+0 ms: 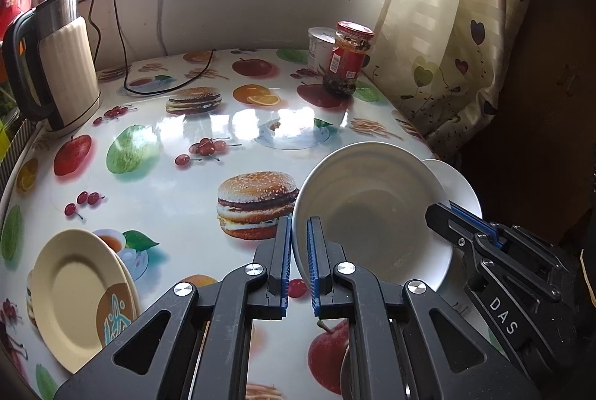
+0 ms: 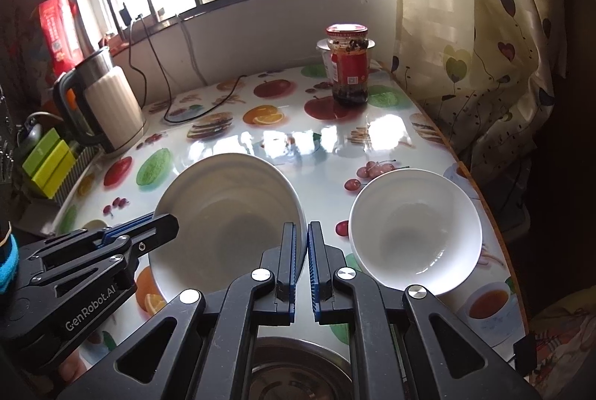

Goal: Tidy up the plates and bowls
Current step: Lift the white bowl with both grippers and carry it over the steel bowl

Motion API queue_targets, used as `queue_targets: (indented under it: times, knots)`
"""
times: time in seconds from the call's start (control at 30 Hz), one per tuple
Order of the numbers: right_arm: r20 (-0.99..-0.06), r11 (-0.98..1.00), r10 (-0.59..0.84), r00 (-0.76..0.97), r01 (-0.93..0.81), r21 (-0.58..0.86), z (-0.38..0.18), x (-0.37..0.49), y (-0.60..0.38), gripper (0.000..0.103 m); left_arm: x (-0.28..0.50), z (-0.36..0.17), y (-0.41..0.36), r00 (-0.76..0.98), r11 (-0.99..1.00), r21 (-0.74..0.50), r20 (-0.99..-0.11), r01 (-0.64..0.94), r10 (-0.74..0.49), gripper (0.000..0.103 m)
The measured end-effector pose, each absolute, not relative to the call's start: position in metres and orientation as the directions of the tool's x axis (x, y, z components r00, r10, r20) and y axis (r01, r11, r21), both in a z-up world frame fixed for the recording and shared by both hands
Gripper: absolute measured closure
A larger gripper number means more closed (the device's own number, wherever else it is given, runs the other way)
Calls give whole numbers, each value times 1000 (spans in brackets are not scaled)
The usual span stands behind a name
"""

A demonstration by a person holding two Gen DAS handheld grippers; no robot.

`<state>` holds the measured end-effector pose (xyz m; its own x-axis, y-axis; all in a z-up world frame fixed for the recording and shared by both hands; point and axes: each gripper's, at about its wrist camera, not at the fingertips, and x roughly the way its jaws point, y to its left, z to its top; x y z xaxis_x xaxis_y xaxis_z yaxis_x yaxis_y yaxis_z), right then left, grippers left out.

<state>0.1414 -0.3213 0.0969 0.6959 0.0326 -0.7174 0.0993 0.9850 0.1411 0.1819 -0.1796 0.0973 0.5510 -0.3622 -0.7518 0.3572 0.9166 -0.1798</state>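
Observation:
A large white bowl [image 1: 372, 213] [image 2: 227, 213] is held between both grippers over the fruit-print table [image 1: 178, 184]. My left gripper [image 1: 300, 225] [image 2: 165, 217] is shut on its left rim. My right gripper [image 2: 301, 227] [image 1: 441, 210] is shut on the opposite rim. A smaller white bowl [image 2: 417, 232] [image 1: 460, 184] stands just to the right of it, near the table's right edge. Two stacked cream plates [image 1: 74, 295] lie at the near left in the left wrist view.
A cream kettle [image 1: 63, 64] [image 2: 111, 105] stands at the back left with a black cable [image 1: 164, 87] beside it. A red-lidded jar [image 1: 348, 57] [image 2: 348, 64] and a white tub [image 1: 320, 50] stand at the back right. A steel bowl [image 2: 298, 370] sits below the right gripper. A curtain [image 2: 484, 64] hangs at the right.

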Motion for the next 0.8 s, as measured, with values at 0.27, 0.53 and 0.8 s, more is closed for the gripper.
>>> queue_targets:
  times: [0.27,0.53,0.8]
  knots:
    - [-696,984,18,718,112,141,111,118,-320,95,163,110,-176,560,904,-190,-731,382,-390,94]
    - [-686,982,-3,728,131,135,119,95,-318,95,144,113,-178,550,892,-197,-727,407,-412,94]
    - [-687,976,-22,726,164,142,119,68,-321,95,125,108,-182,524,877,-205,-734,435,-432,94]
